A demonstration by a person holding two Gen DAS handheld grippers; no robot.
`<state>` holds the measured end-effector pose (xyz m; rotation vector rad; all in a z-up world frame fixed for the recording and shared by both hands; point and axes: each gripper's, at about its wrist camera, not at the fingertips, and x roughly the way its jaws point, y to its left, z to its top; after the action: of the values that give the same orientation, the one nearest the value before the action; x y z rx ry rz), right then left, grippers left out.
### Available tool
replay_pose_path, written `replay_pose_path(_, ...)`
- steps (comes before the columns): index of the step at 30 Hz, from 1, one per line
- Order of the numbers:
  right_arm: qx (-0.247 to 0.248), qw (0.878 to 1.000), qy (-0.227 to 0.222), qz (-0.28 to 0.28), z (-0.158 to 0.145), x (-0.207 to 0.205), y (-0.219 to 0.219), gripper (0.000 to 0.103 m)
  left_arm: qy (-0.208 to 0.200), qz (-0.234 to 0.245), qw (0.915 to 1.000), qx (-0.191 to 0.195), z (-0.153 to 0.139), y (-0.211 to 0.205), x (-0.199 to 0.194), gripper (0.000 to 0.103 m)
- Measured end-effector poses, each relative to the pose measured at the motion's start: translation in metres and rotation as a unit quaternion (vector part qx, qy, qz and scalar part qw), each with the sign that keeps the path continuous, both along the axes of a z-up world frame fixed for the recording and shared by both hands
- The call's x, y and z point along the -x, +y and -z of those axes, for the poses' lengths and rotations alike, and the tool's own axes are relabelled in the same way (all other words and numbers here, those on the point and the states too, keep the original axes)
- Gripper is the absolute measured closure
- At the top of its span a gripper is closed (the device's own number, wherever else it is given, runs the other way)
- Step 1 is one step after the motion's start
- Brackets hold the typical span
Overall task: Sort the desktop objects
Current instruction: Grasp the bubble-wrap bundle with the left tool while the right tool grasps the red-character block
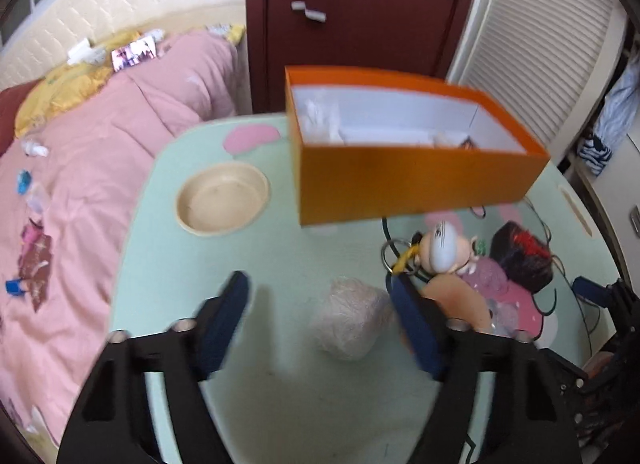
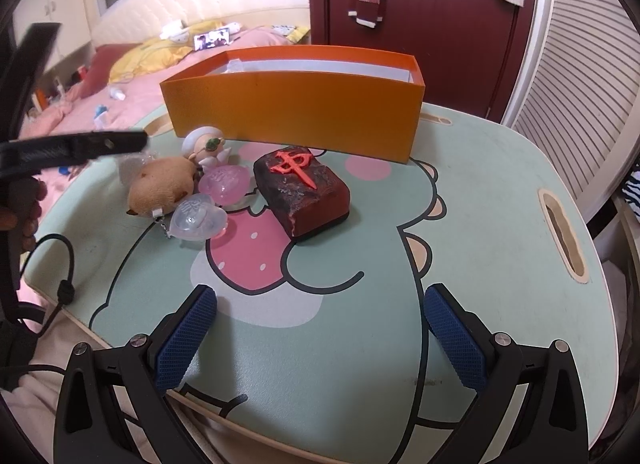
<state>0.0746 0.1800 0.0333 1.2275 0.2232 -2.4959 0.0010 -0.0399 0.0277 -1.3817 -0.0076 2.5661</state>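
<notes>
An orange box point(image 1: 416, 184) with a white inside stands at the back of the green table point(image 1: 280, 384); it also shows in the right wrist view point(image 2: 296, 120). My left gripper point(image 1: 318, 292) is open above a pale crumpled ball point(image 1: 352, 322). Right of it lie a small doll keychain point(image 1: 444, 250), a tan plush point(image 1: 460, 300) and a dark mahjong-tile block point(image 1: 520, 256). My right gripper point(image 2: 320, 304) is open and empty near the table's front edge. Ahead of it sit the dark block point(image 2: 306, 190), two clear heart charms point(image 2: 198, 218), the plush point(image 2: 162, 184) and the doll point(image 2: 206, 146).
A beige bowl point(image 1: 223, 198) sits on the table left of the box. A pink bed point(image 1: 80, 184) lies left of the table. A dark red door point(image 2: 420, 24) and a slatted door point(image 2: 592, 64) stand behind. The left gripper crosses the right wrist view point(image 2: 72, 148).
</notes>
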Motion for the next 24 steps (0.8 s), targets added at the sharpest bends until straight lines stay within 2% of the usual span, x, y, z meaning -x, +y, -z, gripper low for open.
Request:
replay_pose_path(2, 0.0, 1.0, 0.0, 0.0, 0.0, 0.0, 0.0, 0.0, -0.012, 0.001, 0.9998, -0.016, 0.007, 0.001, 0.006, 0.04)
replay_pose_path(4, 0.0, 1.0, 0.0, 0.0, 0.0, 0.0, 0.0, 0.0, 0.001, -0.001, 1.0, 0.006, 0.009, 0.005, 0.006, 0.048)
replay_pose_path(6, 0.0, 1.0, 0.001, 0.0, 0.0, 0.0, -0.001, 0.0, 0.007, 0.011, 0.9994, 0.033, 0.009, 0.011, 0.004, 0.069)
replay_pose_path(9, -0.001, 1.0, 0.001, 0.0, -0.001, -0.002, -0.004, 0.0, 0.011, 0.015, 0.9994, 0.029, 0.009, 0.009, -0.004, 0.069)
replay_pose_path(16, 0.001, 1.0, 0.004, -0.004, -0.002, -0.002, -0.002, 0.0, 0.017, -0.027, 0.9988, 0.036, 0.01, -0.013, -0.03, 0.069)
replay_pose_path(24, 0.001, 1.0, 0.004, -0.012, -0.002, -0.002, -0.002, 0.0, 0.045, -0.046, 0.9971, 0.04, 0.014, -0.016, -0.043, 0.069)
